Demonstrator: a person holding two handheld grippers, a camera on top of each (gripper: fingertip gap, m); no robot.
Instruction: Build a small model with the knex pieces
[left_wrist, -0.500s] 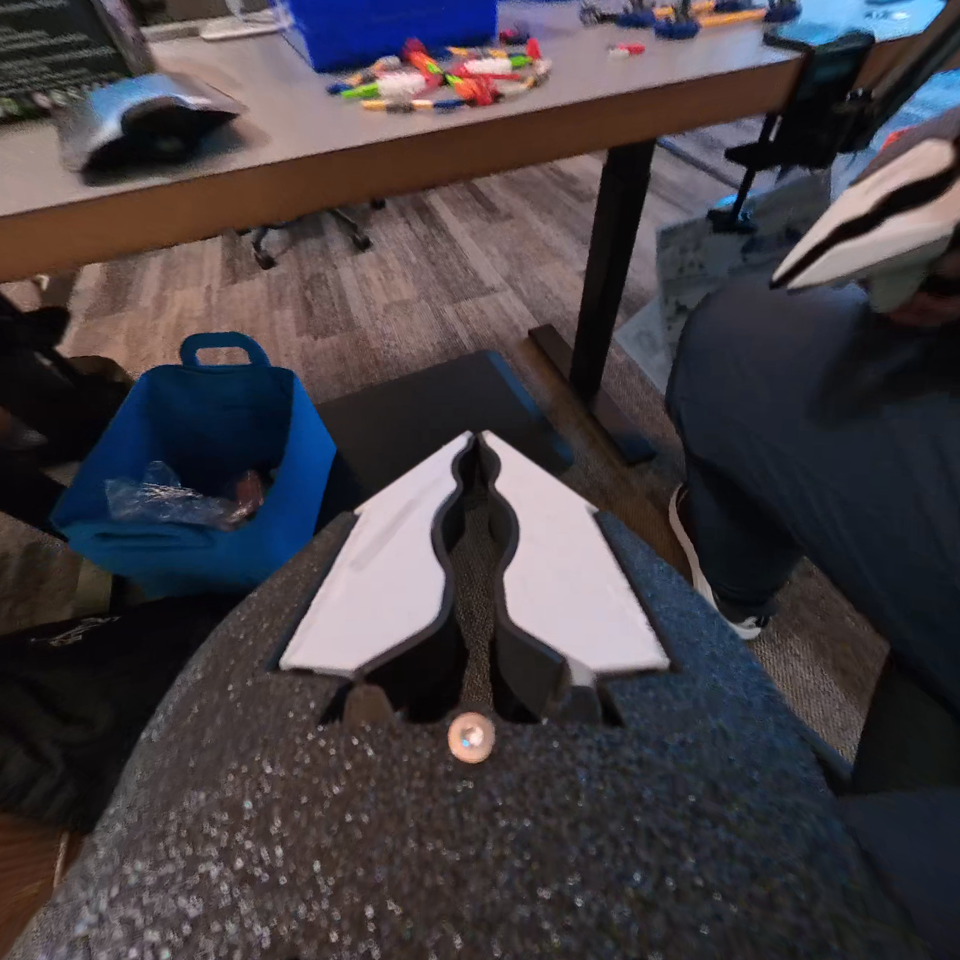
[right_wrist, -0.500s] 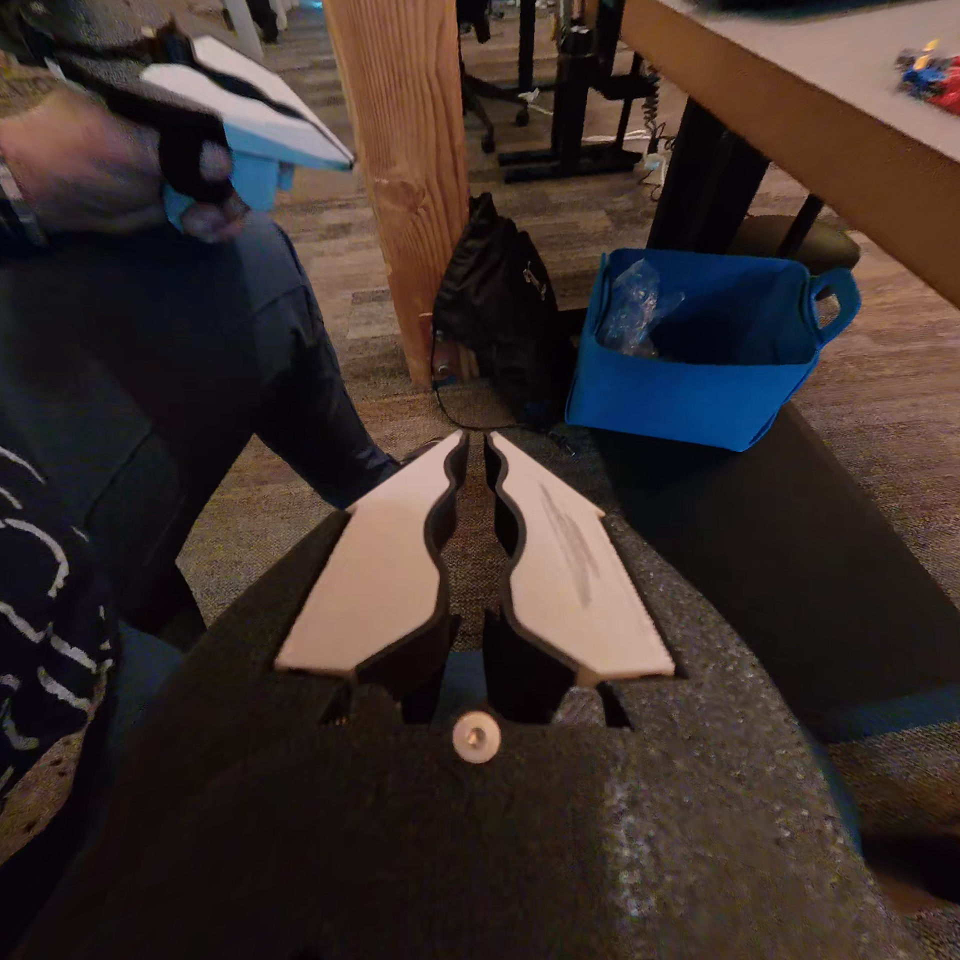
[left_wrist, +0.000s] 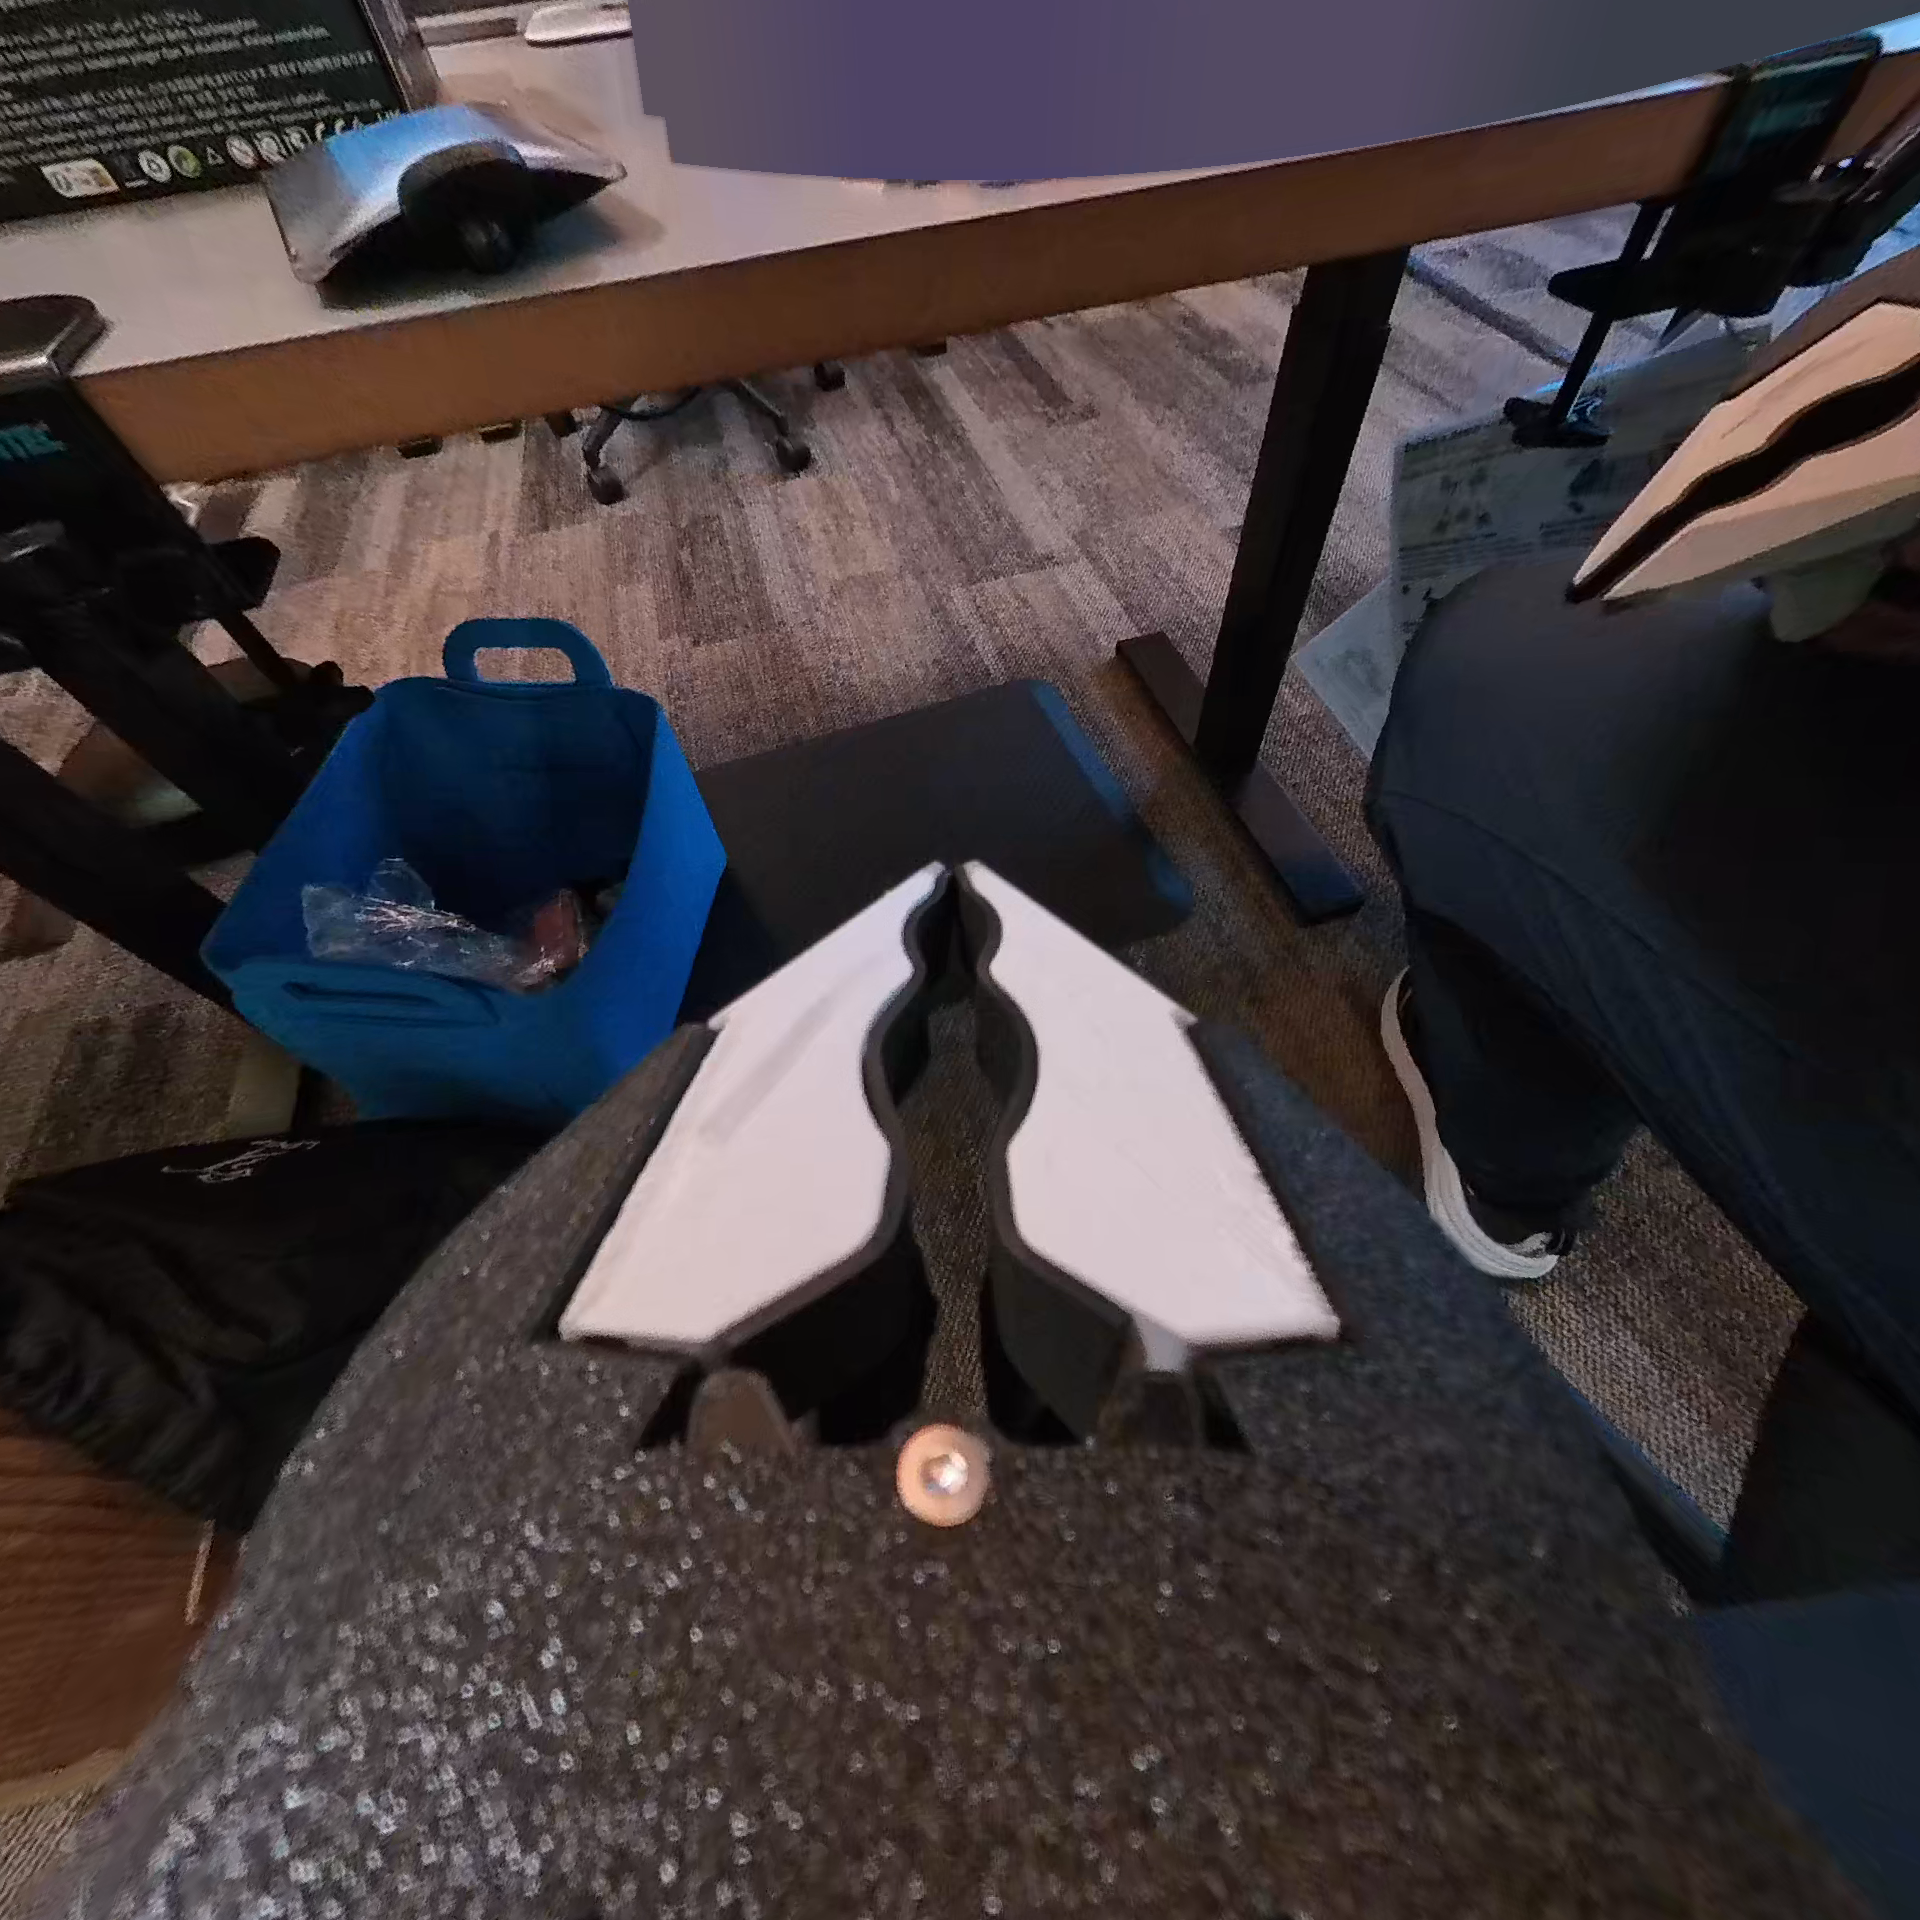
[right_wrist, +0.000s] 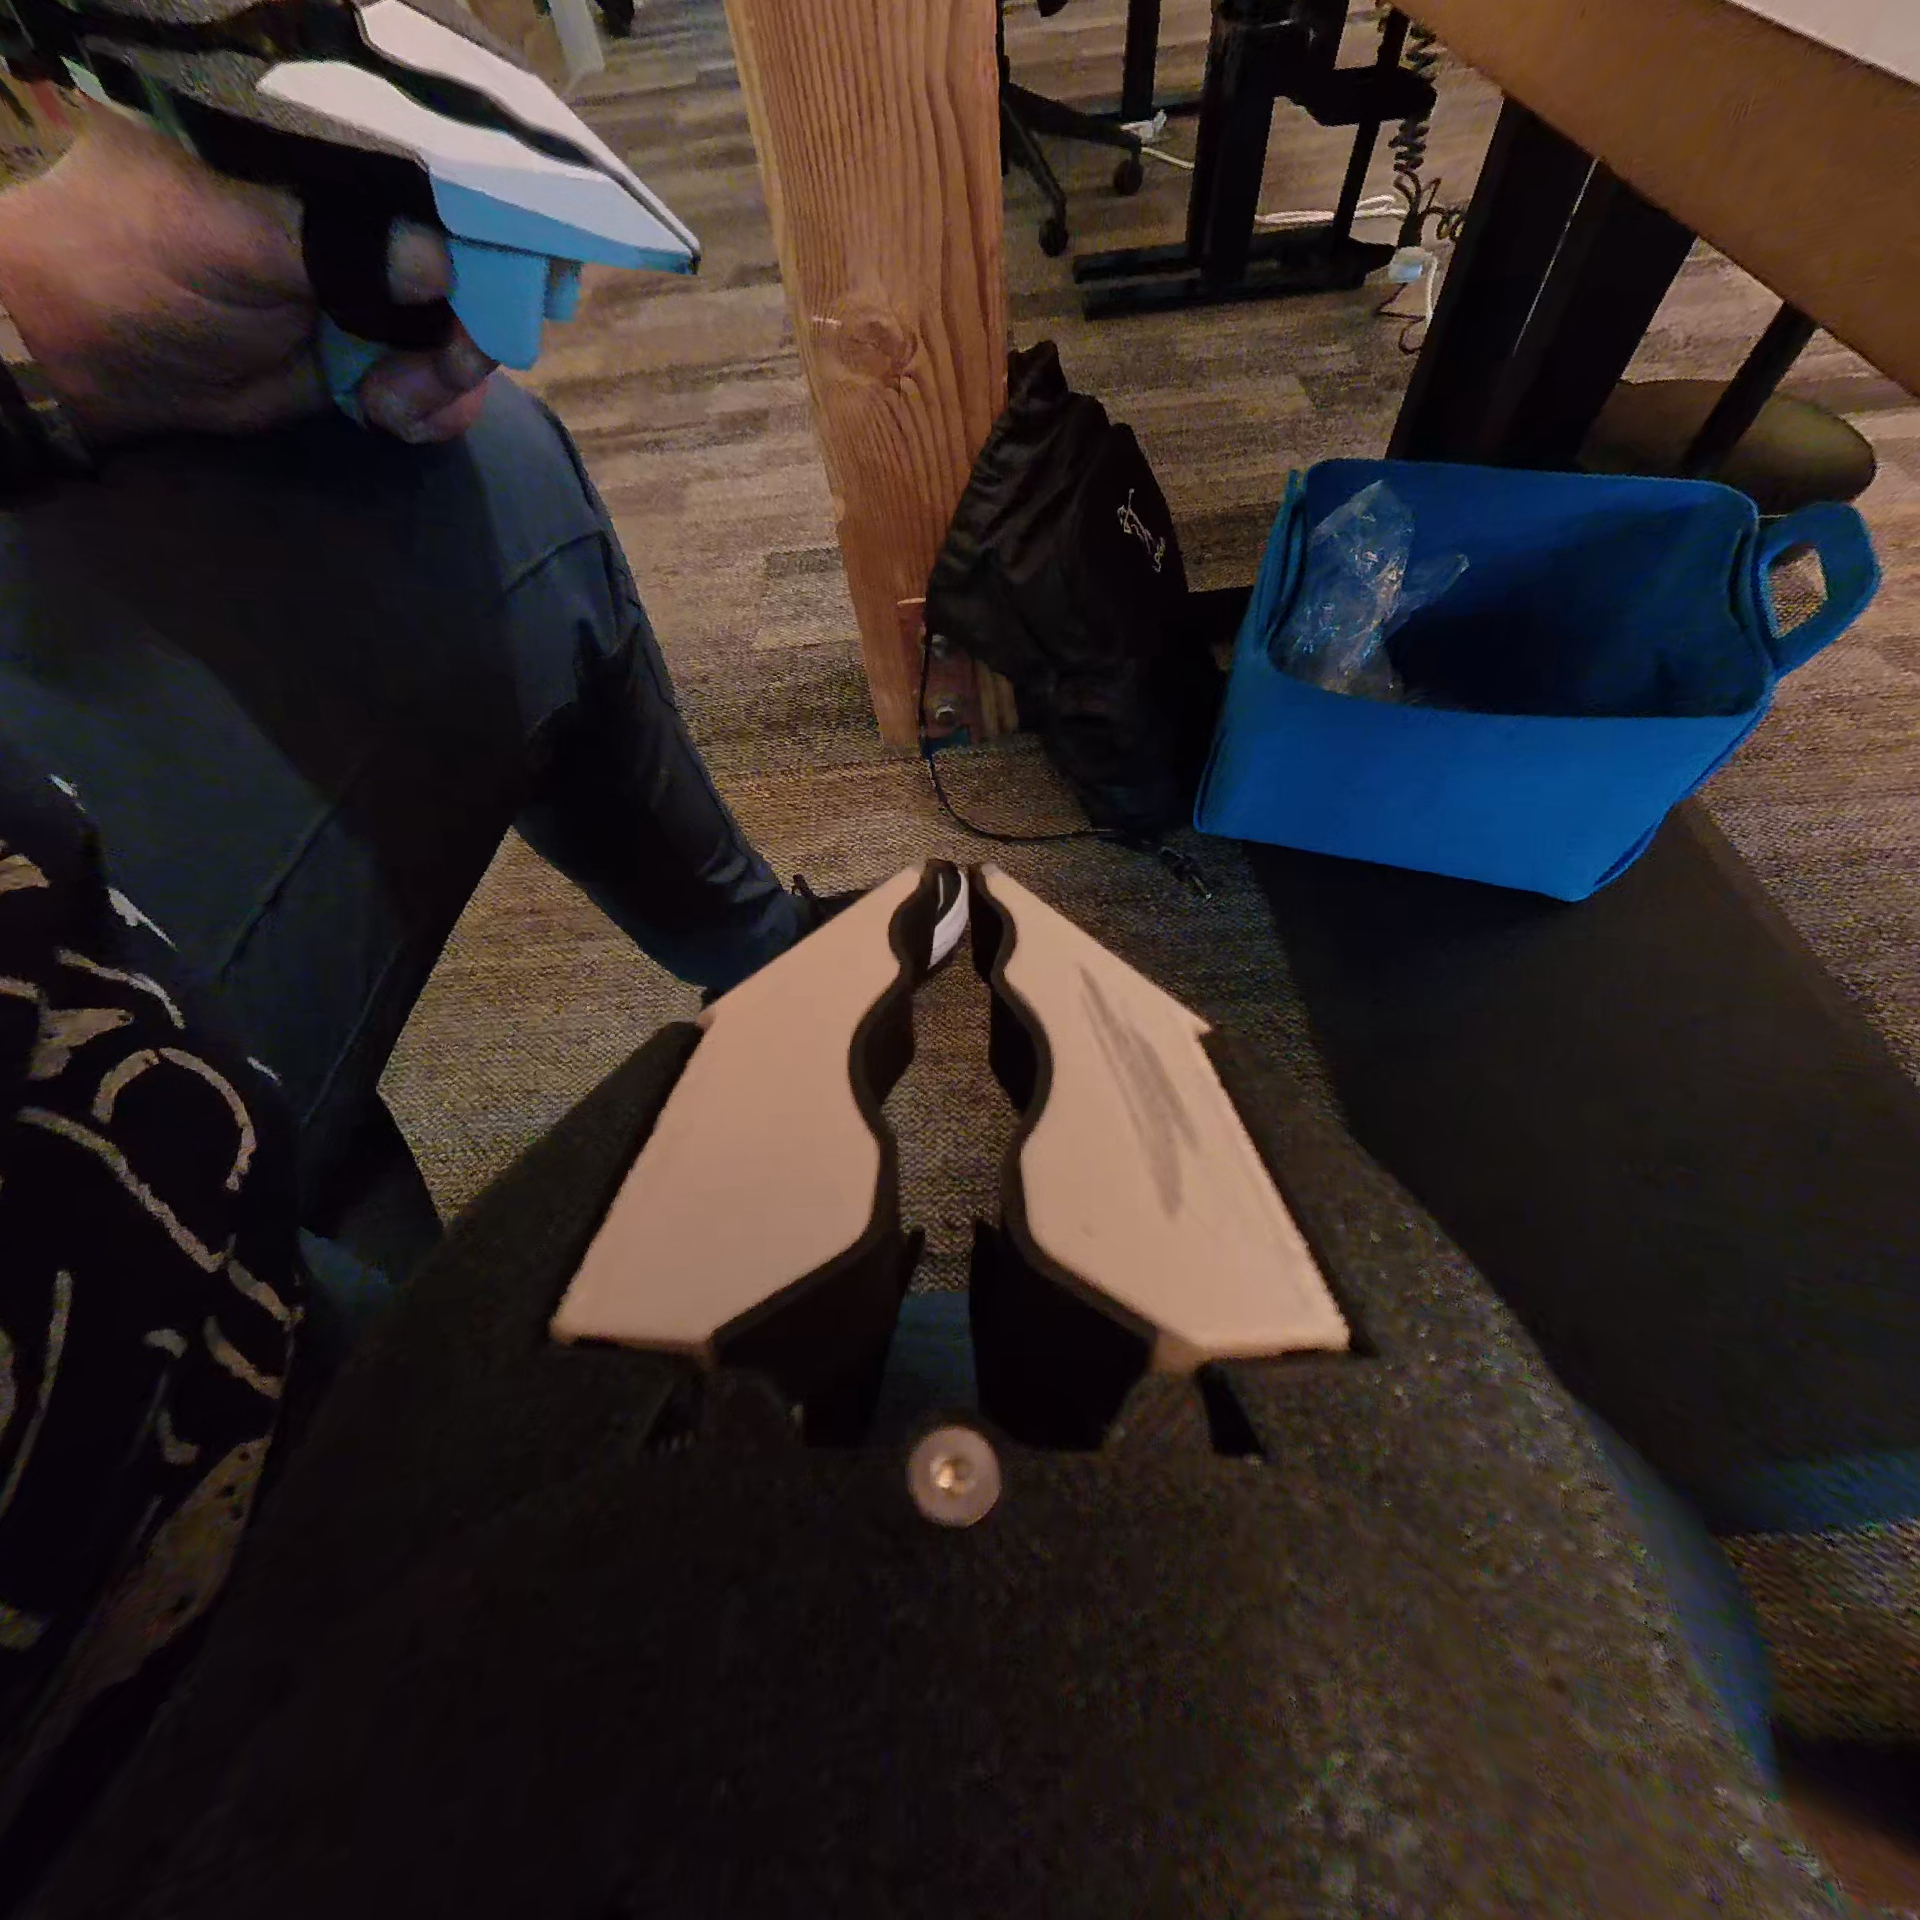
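Observation:
My left gripper (left_wrist: 954, 875) is shut and empty, its white fingers (left_wrist: 790, 1122) meeting at the tips. It hangs above the carpet and a black floor mat (left_wrist: 935, 790), next to a blue felt bin (left_wrist: 468, 1039) holding crumpled clear plastic (left_wrist: 416, 925). My right gripper (right_wrist: 961, 883) is also shut and empty, low over the carpet, with a person's shoe (right_wrist: 943, 930) just behind its tips. Each gripper shows in the other's view: the right one at the upper right (left_wrist: 1756, 488), the left one held in a hand at the upper left (right_wrist: 488, 156).
A wooden table (left_wrist: 831, 301) with a black leg (left_wrist: 1288, 582) stands ahead. A wooden post (right_wrist: 883, 343), a black bag (right_wrist: 1070, 603), the bin (right_wrist: 1455, 790) and the mat (right_wrist: 1558, 1091) are on the floor. A person's leg (left_wrist: 1662, 831) fills the right side. My right fingertips sit around 20 centimetres from my left ones.
Both views have shifted only slightly. Both grippers stay shut and empty.

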